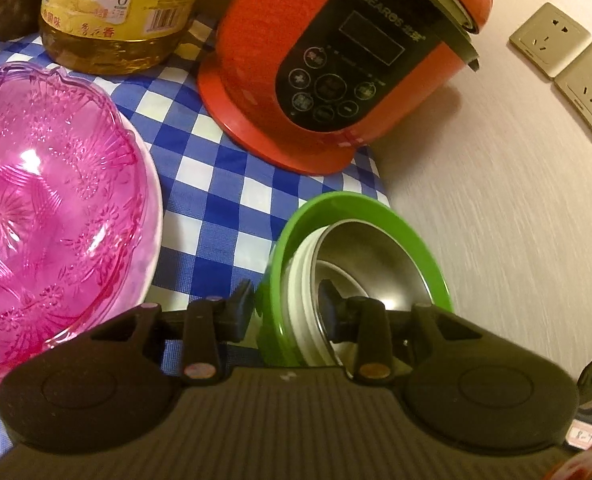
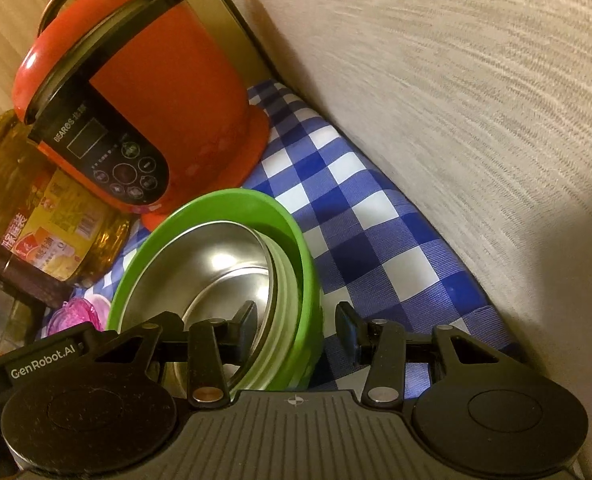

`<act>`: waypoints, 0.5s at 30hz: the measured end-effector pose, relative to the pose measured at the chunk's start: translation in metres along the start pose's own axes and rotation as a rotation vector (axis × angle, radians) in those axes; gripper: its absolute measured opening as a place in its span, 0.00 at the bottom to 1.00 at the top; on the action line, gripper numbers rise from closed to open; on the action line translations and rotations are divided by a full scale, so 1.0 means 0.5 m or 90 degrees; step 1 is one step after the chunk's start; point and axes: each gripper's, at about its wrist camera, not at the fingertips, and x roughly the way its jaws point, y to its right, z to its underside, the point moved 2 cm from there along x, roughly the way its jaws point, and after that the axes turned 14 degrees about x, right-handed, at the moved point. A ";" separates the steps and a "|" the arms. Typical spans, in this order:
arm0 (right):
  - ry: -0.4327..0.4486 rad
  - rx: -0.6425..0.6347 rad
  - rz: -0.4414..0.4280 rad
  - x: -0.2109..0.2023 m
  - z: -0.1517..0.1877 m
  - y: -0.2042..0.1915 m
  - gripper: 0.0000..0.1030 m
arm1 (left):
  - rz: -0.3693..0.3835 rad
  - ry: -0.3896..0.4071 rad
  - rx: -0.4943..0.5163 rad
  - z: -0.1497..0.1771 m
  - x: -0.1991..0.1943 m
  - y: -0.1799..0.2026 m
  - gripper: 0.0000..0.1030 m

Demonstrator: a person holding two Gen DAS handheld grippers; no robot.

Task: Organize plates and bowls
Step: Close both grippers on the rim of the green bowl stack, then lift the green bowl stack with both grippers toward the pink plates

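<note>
Both grippers straddle the green bowl's (image 2: 216, 216) rim, left gripper (image 1: 286, 306) and right gripper (image 2: 296, 322) spread; steel bowl (image 2: 216, 256) nested inside; cooker (image 1: 335, 60) reads "BEAROS"; gripper body marked "GenRobot.AI".

Left gripper (image 1: 286, 310): fingers apart, angled down, one finger (image 1: 243, 308) outside the green bowl (image 1: 375, 208) rim, the other inside. Right gripper (image 2: 297, 326): fingers also spread, same straddle on the opposite rim, one finger (image 2: 244, 326) inside, the other outside. Neither visibly clamped.
</note>
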 end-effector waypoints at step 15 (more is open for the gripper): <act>0.010 0.010 -0.001 0.008 -0.001 -0.002 0.31 | -0.029 0.008 0.003 -0.001 0.014 0.007 0.27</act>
